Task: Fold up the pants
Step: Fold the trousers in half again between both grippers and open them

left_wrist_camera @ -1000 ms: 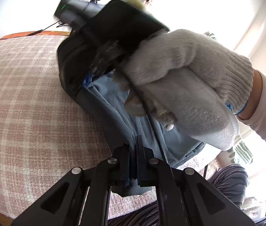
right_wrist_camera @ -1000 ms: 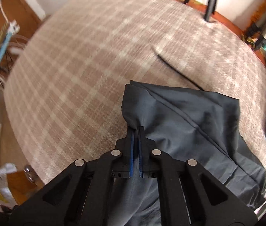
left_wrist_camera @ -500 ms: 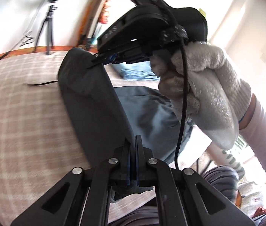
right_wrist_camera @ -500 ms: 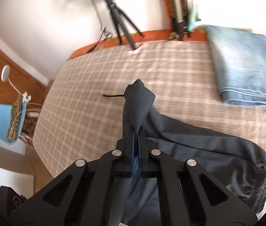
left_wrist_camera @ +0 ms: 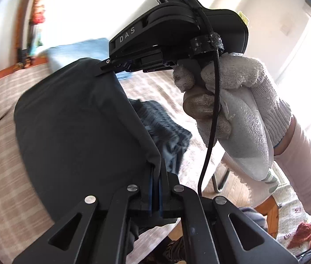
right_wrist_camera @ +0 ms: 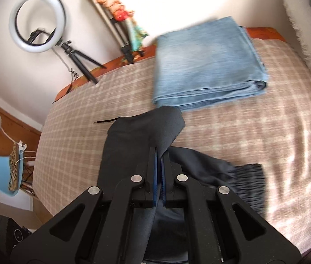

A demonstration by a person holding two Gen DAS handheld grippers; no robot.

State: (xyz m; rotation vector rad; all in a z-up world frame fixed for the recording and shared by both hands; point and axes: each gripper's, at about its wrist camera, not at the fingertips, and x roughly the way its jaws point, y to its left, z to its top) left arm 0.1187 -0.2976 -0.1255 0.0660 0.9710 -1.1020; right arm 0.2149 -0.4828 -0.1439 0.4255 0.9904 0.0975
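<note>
Dark grey pants [left_wrist_camera: 74, 129] hang lifted above a checked bed cover [right_wrist_camera: 254, 132]. My left gripper [left_wrist_camera: 155, 171] is shut on one edge of the fabric. My right gripper [right_wrist_camera: 159, 154] is shut on another corner of the pants [right_wrist_camera: 137, 136]; it also shows in the left wrist view [left_wrist_camera: 107, 68], held by a white-gloved hand [left_wrist_camera: 239, 110]. The ribbed elastic waistband [right_wrist_camera: 247, 182] lies on the bed below, also seen in the left wrist view [left_wrist_camera: 164, 129].
Folded light blue jeans [right_wrist_camera: 206, 63] lie at the far side of the bed. A ring light on a tripod [right_wrist_camera: 38, 22] and another tripod [right_wrist_camera: 115, 22] stand by the wall. A blue chair [right_wrist_camera: 1, 176] is at the left.
Both grippers have lifted the pants leg end and swung it over toward the waistband side; the right gripper has risen and the views have turned toward the jeans.
</note>
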